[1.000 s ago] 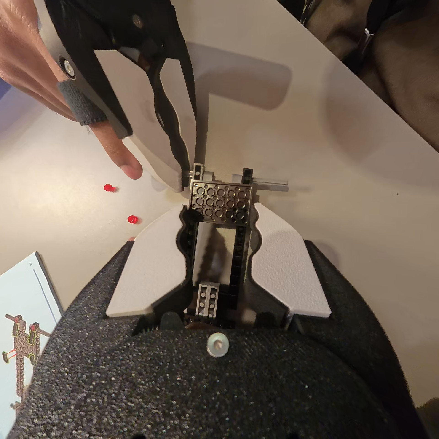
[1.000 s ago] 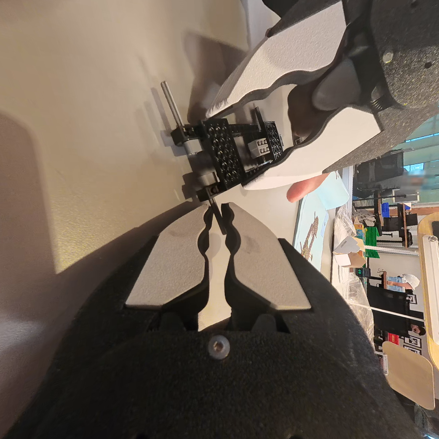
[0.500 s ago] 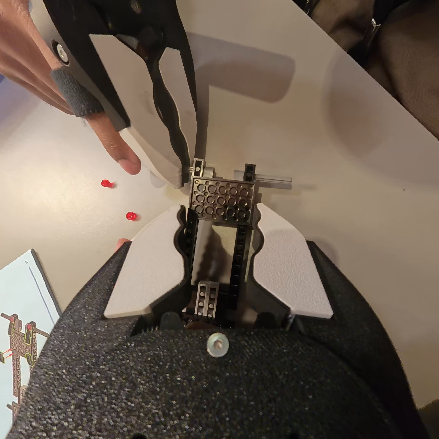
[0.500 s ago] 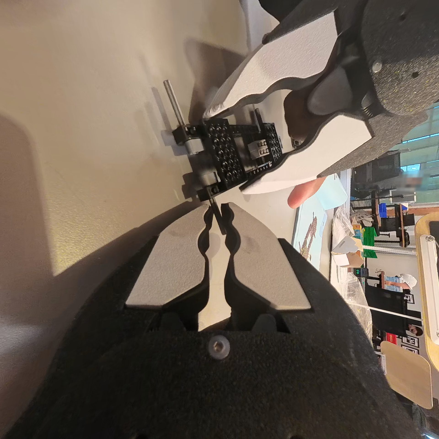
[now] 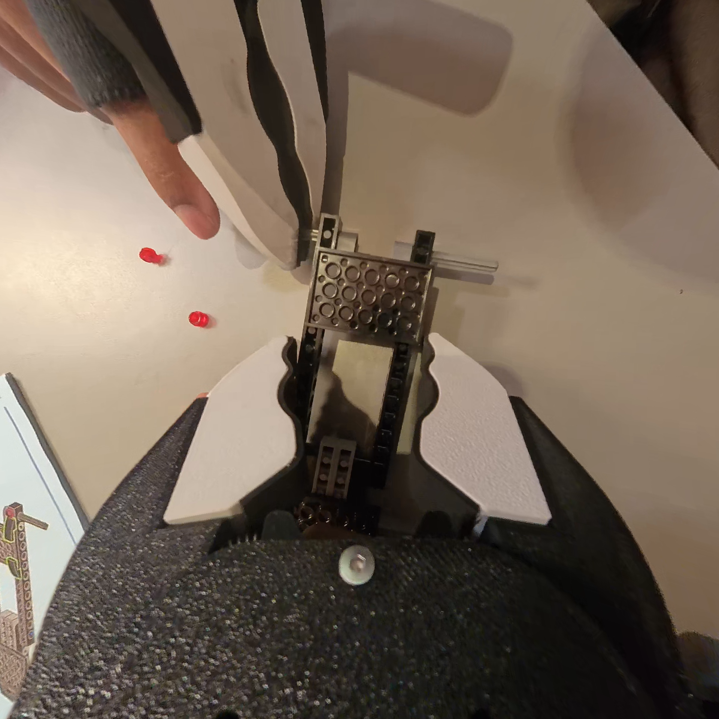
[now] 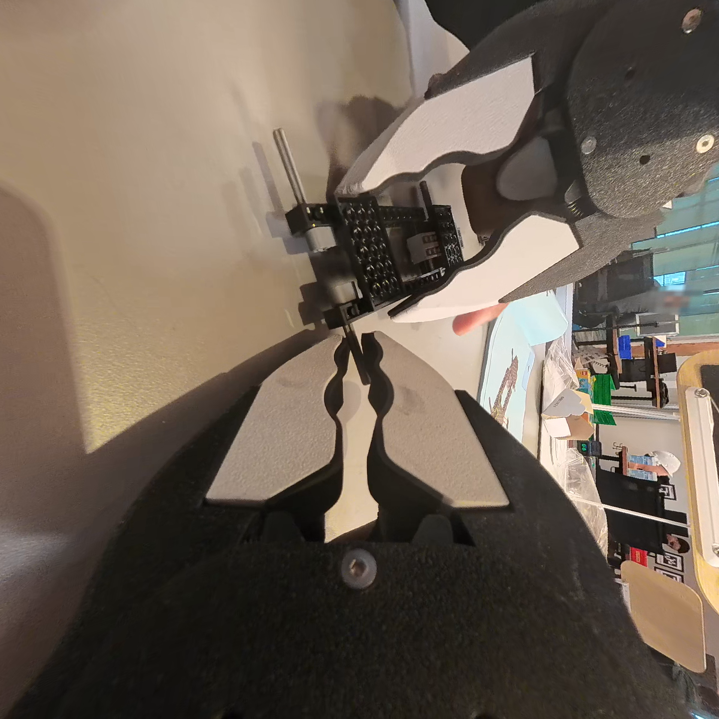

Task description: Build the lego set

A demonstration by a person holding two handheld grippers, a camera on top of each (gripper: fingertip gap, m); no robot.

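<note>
Seen only from the left wrist: two small red pegs [image 5: 149, 256] lying loose on the pale tabletop [image 5: 544, 350], left of a black brick frame [image 5: 369, 299], plus a fingertip [image 5: 175, 186] beside the far tool. Seen only from the right wrist: cluttered shelves [image 6: 622, 350] beyond the tabletop edge. Instruction booklet [image 5: 23, 505] at the edge of both. Left gripper [image 5: 360, 342] with jaws wide apart around the frame's two long beams, a visible gap on the right side, so not clamped. Right gripper [image 6: 356, 342] with jaws nearly together, pinched on a thin black rod [image 6: 358, 362] sticking out of the frame's near corner. Frame resting against the tabletop.
</note>
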